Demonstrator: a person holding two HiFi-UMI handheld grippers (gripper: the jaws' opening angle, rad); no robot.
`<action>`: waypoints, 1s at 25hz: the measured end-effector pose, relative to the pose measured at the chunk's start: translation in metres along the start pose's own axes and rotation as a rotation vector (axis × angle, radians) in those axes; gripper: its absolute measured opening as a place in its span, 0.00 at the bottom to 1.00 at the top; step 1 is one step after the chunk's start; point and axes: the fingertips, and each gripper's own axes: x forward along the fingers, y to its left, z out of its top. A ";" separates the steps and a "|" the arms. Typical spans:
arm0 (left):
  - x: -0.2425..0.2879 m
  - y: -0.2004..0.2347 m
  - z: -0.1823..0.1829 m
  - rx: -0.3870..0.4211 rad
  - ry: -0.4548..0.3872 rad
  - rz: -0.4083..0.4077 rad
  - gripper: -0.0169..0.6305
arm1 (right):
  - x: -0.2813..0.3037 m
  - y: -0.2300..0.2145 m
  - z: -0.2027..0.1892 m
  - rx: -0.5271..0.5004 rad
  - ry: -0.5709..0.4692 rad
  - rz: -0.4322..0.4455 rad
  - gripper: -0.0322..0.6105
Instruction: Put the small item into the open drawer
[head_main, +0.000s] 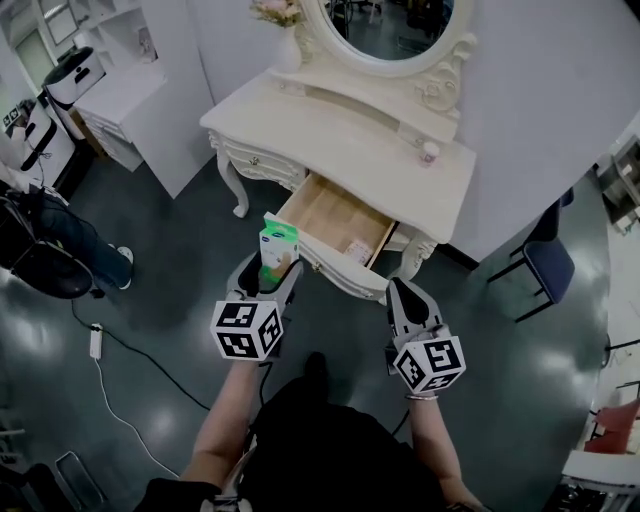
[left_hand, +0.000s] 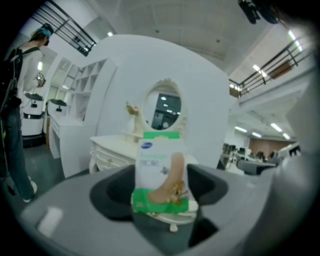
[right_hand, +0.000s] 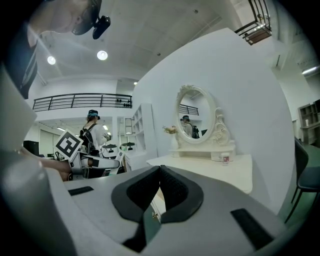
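The right gripper (right_hand: 160, 169) has its jaws pressed together. Beyond them, a small jar (right_hand: 225, 158) stands near the table's (right_hand: 210, 172) back edge, just beside the oval mirror (right_hand: 195, 114).

Both shells are grey plastic and wedge-shaped. The left gripper (head_main: 270, 272) and right gripper (head_main: 401, 290) each carry a white cube at the back with black square markers on its faces (left cube (head_main: 247, 330), right cube (head_main: 428, 365)). The pads (right_hand: 176, 192) are black and set in rounded black surrounds, with ribbing showing on the right one's inner face. The right shell has small dark rectangular slots (right_hand: 243, 220). The person wears dark clothes (head_main: 330, 445). The forearms are bare, with a dark sleeve (head_main: 176, 492) edge on the left arm.
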 end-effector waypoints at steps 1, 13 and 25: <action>0.007 0.006 0.004 -0.002 -0.001 -0.005 0.54 | 0.009 -0.001 0.002 -0.002 -0.002 -0.004 0.06; 0.066 0.036 0.025 0.011 0.010 -0.038 0.54 | 0.064 -0.013 0.009 -0.011 0.007 -0.034 0.06; 0.131 0.036 0.035 0.054 0.036 -0.045 0.53 | 0.106 -0.056 0.021 -0.005 -0.024 -0.042 0.06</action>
